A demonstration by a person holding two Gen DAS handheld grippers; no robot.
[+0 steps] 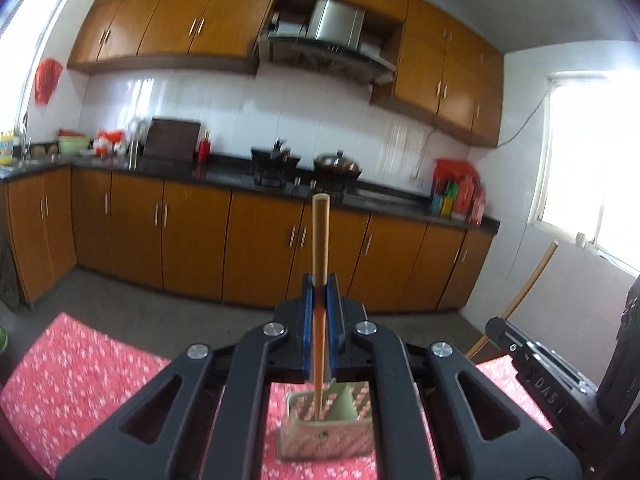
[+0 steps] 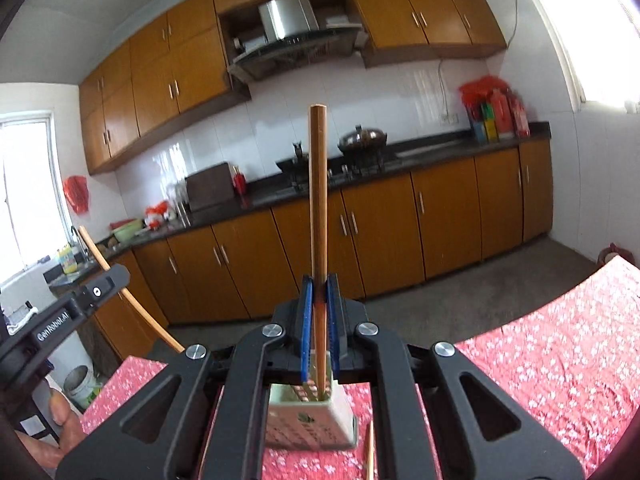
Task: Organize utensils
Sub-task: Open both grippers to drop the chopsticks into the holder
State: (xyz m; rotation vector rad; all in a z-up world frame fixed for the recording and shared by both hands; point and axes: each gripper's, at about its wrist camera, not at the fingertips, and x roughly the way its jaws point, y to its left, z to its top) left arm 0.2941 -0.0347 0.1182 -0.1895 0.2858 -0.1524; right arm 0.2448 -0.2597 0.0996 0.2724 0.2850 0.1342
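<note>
Between each gripper's blue pads: one upright chopstick, pinched — left gripper (image 1: pixel 321 280), right gripper (image 2: pixel 319 280); utensil holder (image 1: pixel 326 436) below, on red cloth (image 1: pixel 80 368).

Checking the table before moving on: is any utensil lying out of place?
Yes. One loose chopstick lies on the red floral tablecloth beside the green holder, not in it. Each gripper holds one chopstick upright.
</note>
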